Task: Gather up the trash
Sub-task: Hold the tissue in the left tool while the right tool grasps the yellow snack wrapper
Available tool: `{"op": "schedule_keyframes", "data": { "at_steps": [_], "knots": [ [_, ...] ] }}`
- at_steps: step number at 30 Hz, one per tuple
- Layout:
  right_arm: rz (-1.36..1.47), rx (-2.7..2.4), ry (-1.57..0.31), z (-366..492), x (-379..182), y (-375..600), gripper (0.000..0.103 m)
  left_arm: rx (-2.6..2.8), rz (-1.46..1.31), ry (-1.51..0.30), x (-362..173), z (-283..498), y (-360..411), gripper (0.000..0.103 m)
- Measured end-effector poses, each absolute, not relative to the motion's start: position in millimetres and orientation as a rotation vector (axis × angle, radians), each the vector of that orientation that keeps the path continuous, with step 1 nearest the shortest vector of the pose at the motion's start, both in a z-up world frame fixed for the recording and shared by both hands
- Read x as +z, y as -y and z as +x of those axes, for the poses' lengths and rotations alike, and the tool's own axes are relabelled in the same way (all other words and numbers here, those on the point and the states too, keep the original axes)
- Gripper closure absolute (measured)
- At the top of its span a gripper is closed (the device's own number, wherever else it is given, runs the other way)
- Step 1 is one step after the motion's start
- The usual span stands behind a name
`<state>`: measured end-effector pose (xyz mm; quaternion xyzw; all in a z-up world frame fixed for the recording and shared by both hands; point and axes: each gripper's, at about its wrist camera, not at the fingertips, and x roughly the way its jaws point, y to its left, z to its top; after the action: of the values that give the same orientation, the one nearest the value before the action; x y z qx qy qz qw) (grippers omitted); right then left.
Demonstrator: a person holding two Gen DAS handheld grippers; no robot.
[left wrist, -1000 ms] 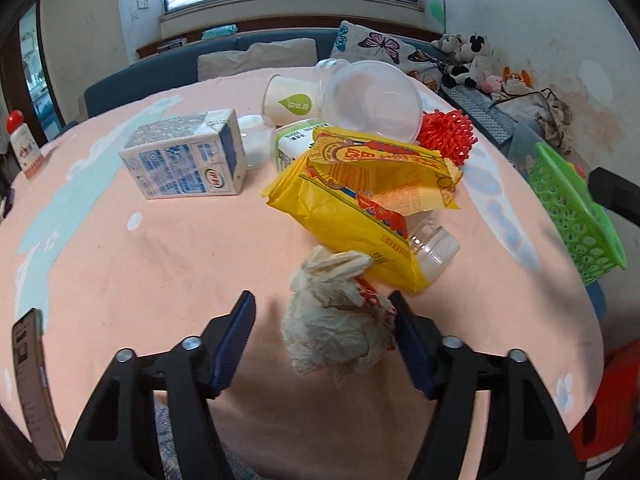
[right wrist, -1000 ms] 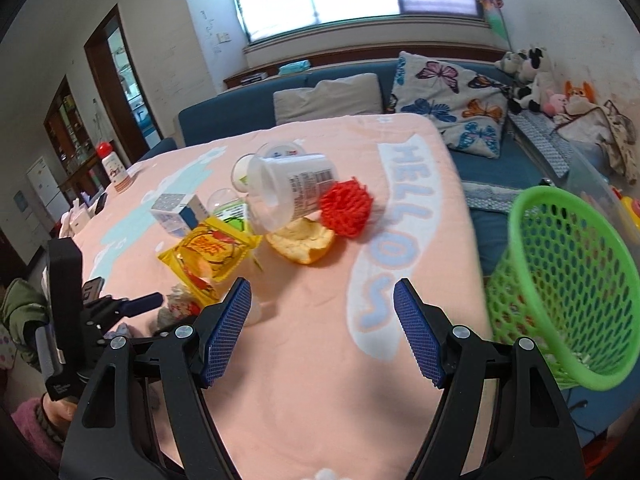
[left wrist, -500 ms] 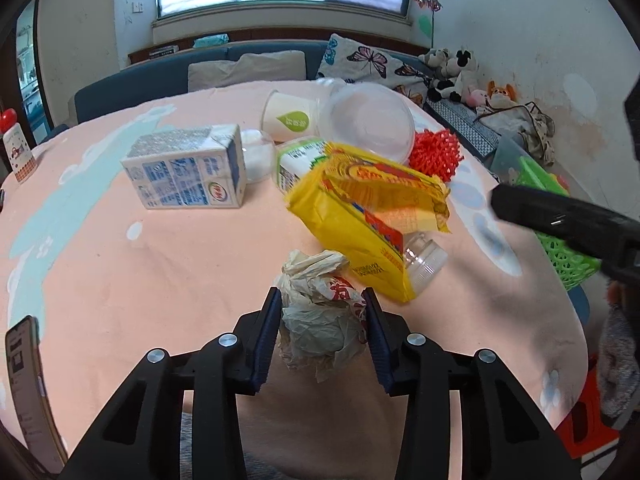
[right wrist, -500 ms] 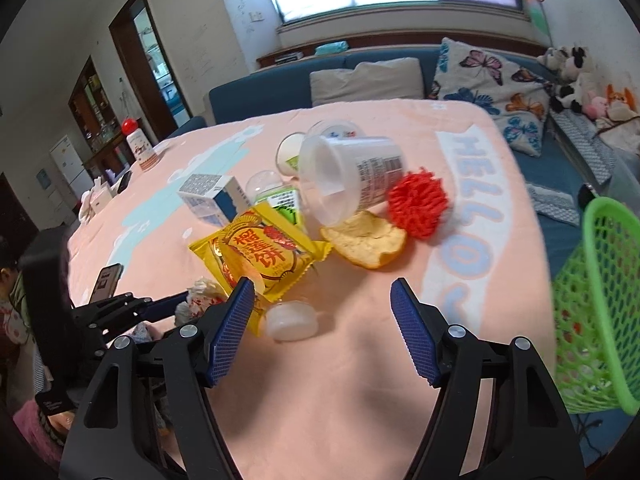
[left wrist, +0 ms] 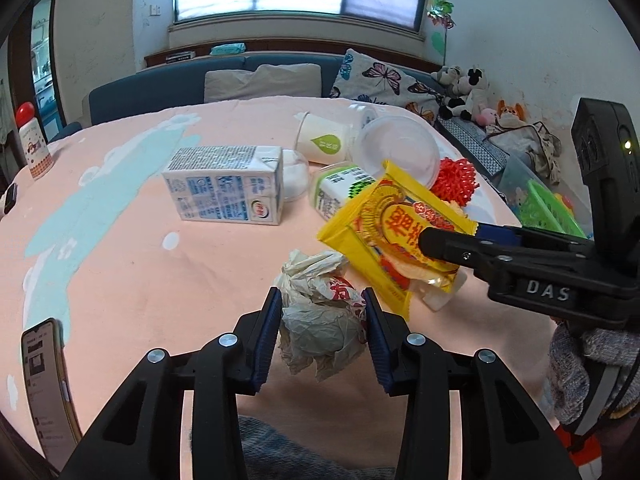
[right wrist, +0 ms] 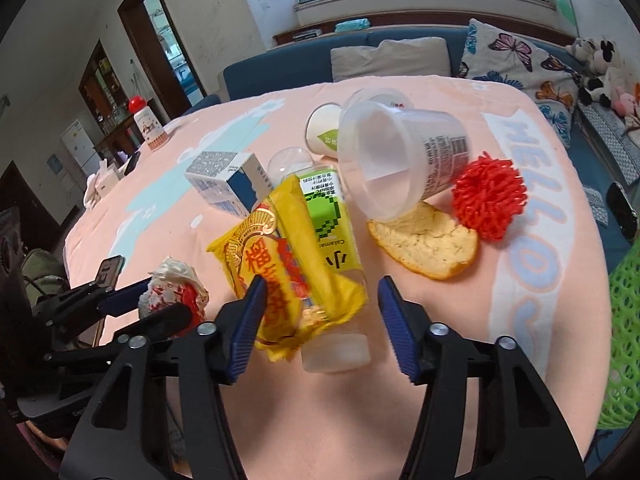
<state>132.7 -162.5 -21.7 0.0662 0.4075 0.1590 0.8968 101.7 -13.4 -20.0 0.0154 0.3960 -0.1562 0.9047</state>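
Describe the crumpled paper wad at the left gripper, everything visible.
The crumpled paper wad is off-white, thin, creased wrapper paper with red print, balled loosely with ragged flaps at top and bottom. It sits between the blue pads of the left hand-held gripper, both pads pressed against its sides. Whether it rests on the peach tablecloth or is lifted is unclear. The yellow snack bag is right beside it, with its corner reaching the wad's upper right.

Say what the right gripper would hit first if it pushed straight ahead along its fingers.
Most likely the yellow snack bag lying on the plastic bottle; both already sit between the right gripper's open fingers, though depth is unclear.
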Motion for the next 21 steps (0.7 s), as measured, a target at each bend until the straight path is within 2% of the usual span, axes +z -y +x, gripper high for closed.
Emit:
{"op": "schedule_keyframes", "data": {
  "at_steps": [2, 7, 13, 21],
  "knots": [
    [0.119, 0.317, -0.837, 132, -23, 158, 0.054, -0.315, 0.035, -0.818, -20, 102, 11, 0.063],
    [0.086, 0.319, -0.817, 129, -21, 152, 0.069, -0.307, 0.029, -0.82, -20, 104, 5, 0.063],
    [0.038, 0.32, -0.8, 121, -19, 145, 0.082, -0.306, 0.031, -0.809, -17, 102, 6, 0.063],
    [0.06, 0.317, -0.747, 109, -5, 151, 0.089, -0.304, 0.034, -0.798, -10, 99, 3, 0.063]
  ]
}}
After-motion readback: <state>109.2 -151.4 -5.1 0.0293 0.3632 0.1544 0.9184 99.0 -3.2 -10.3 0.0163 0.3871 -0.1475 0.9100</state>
